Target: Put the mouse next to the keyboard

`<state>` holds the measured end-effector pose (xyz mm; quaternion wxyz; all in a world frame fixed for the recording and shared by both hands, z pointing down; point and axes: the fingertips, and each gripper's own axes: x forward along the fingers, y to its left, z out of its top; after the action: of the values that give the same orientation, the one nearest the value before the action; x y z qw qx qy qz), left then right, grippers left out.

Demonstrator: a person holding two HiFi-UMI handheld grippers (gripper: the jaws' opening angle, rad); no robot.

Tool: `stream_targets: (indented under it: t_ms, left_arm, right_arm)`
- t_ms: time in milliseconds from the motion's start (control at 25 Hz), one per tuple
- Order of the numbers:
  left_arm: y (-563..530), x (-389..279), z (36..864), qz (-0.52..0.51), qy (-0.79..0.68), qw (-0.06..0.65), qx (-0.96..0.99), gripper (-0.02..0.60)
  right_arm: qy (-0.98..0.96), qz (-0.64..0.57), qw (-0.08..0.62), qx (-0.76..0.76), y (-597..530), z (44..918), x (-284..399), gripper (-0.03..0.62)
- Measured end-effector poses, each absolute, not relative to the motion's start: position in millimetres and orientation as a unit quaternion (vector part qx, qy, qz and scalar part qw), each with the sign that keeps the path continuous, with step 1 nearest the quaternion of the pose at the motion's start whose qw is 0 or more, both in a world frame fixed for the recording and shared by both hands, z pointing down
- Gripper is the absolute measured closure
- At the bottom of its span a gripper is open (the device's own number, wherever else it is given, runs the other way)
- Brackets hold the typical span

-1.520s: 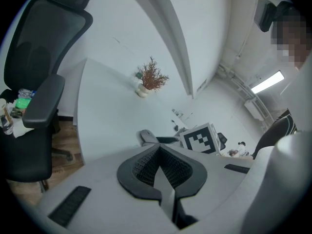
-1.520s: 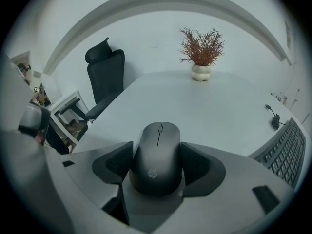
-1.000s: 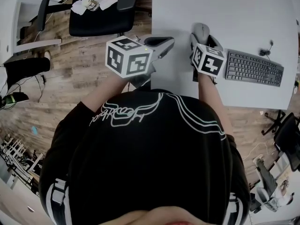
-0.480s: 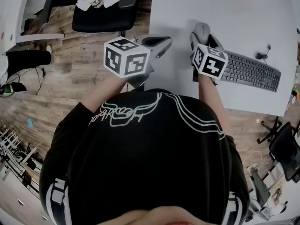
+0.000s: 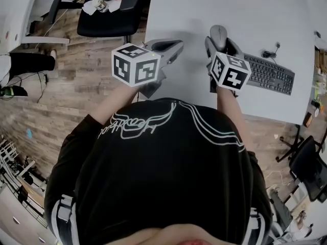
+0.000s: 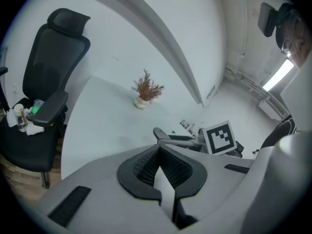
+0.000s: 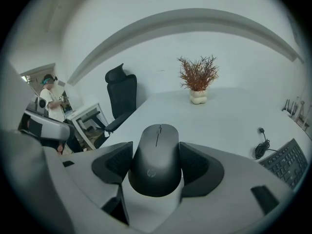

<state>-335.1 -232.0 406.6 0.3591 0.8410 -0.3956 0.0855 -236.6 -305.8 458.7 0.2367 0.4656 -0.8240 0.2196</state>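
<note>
A dark grey mouse [image 7: 157, 145] sits between the black pads of my right gripper [image 7: 156, 164], which is shut on its sides. From the head view the mouse [image 5: 218, 32] pokes out ahead of the right gripper [image 5: 218, 41], over the white table [image 5: 199, 14]. The black keyboard [image 5: 269, 73] lies just right of that gripper; its left end shows in the right gripper view as the keyboard [image 7: 288, 163]. My left gripper [image 5: 171, 47] hovers at the table's left edge, shut with nothing in it; its pads meet in the left gripper [image 6: 159, 165] view.
A small dried plant in a white pot [image 7: 197, 82] stands at the table's far side. A black cable [image 7: 261, 148] lies coiled beyond the keyboard. A black office chair [image 5: 110, 11] with clutter on its seat stands left of the table over the wood floor.
The head view has shifted a little. Both grippers keep nearly the same places, and the right one still holds the mouse.
</note>
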Motion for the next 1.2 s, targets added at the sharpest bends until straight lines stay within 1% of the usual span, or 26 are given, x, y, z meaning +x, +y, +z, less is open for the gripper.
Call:
stream_targets:
  t_ms: [320, 680, 960, 1200]
  left_arm:
    - [-202.0, -251.2, 387.5, 0.075, -0.402, 0.339, 0.847, 0.575]
    - [-163.0, -169.6, 381.2, 0.036, -0.442, 0.329, 0.834, 0.575]
    - [-128.8, -144.3, 377.9, 0.045, -0.438, 0.324, 0.837, 0.575]
    - [-112.9, -136.6, 373.5, 0.061, -0.405, 0.316, 0.856, 0.575]
  right_arm:
    - [-0.849, 0.191, 0.205, 0.448, -274.1, 409.3, -160.1, 0.327]
    - [-0.88, 0.185, 0.192, 0.393, -227.3, 386.2, -80.7, 0.327]
    - [-0.884, 0.205, 0.173, 0.383, -183.8, 373.0, -54.9, 0.327]
    - [-0.871, 0.214, 0.159, 0.413, -155.9, 369.2, -42.2, 0.327]
